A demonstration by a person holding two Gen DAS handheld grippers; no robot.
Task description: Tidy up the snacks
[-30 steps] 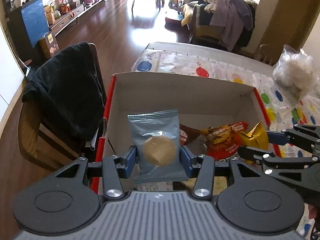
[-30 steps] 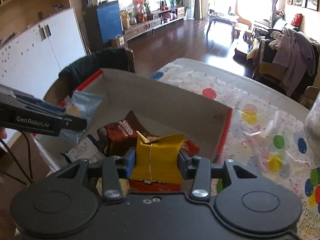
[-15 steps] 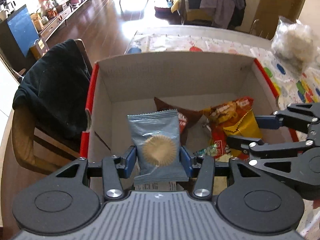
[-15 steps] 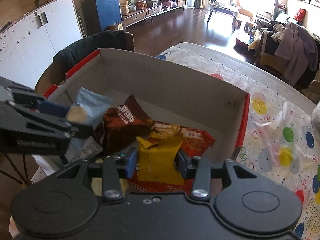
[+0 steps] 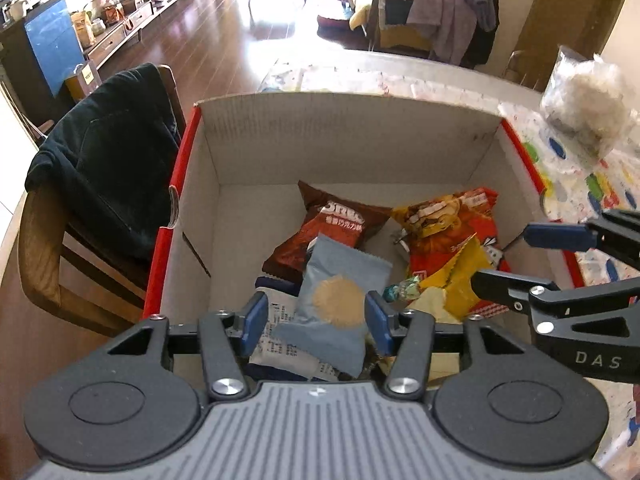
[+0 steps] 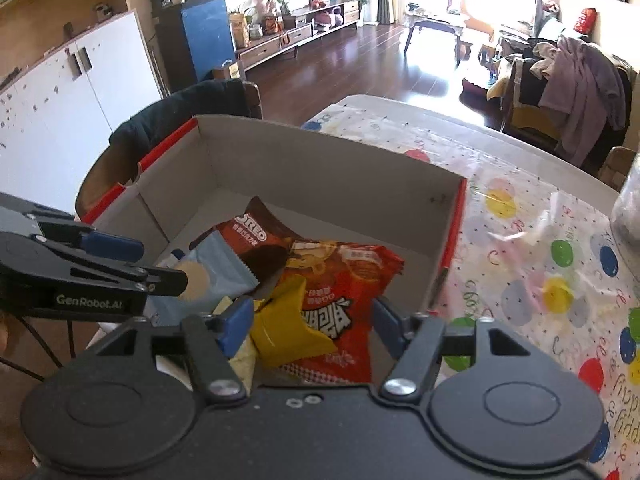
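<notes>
Left gripper (image 5: 316, 318): jaws just opened; the blue-grey packet (image 5: 336, 308) is seen tilted between the pads, no longer clamped.
Right gripper (image 6: 310, 326): jaws just widened; the yellow packet (image 6: 288, 332) is left loose beside the left pad.
Box (image 5: 352, 128): cardboard with red outer sides, set on the dotted tablecloth (image 6: 540, 264).
Contents: a brown Oreo pack (image 5: 328, 232) and an orange-red bag (image 5: 448, 228) are seen inside, under both released packets.

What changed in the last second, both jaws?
Both let go. The left gripper has just been opening its jaws; the blue packet tipped onto the pile, still between them. The right gripper has just been opening too; the yellow packet dropped on the red bag. Box and Oreo pack unchanged.
</notes>
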